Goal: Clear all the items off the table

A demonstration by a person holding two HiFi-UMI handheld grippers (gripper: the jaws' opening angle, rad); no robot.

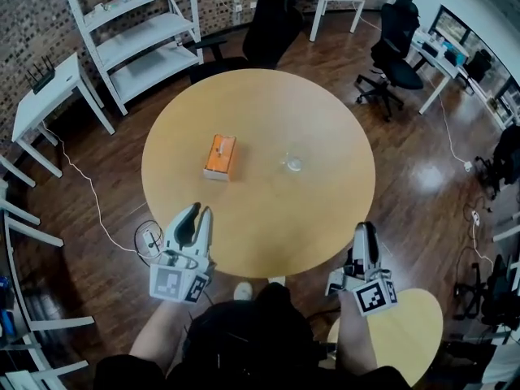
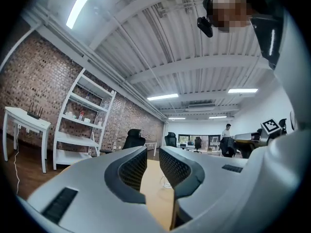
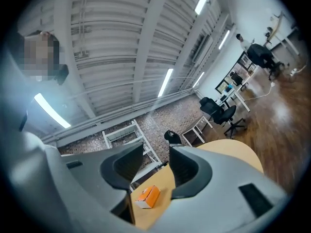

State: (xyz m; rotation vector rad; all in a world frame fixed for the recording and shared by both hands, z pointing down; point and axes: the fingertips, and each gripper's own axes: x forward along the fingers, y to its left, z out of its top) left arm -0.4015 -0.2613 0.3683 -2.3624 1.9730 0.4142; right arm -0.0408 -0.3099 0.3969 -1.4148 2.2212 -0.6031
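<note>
An orange box (image 1: 220, 156) lies left of centre on the round wooden table (image 1: 325, 112). A clear glass (image 1: 293, 162) stands to its right. Both grippers hover at the table's near edge, pointing roughly level across it. My left gripper (image 1: 195, 211) is open; between its jaws (image 2: 152, 159) only the tabletop and the distant glass (image 2: 166, 182) show. My right gripper (image 1: 364, 230) is also open and empty, and the orange box (image 3: 148, 196) shows far off through its gap (image 3: 157, 160). Neither gripper touches an item.
A white shelf unit (image 1: 138, 31) and a black office chair (image 1: 272, 19) stand behind the table. A small white desk (image 1: 45, 96) is at the left and a second small round table (image 1: 406, 323) at the lower right. More chairs and desks line the right side.
</note>
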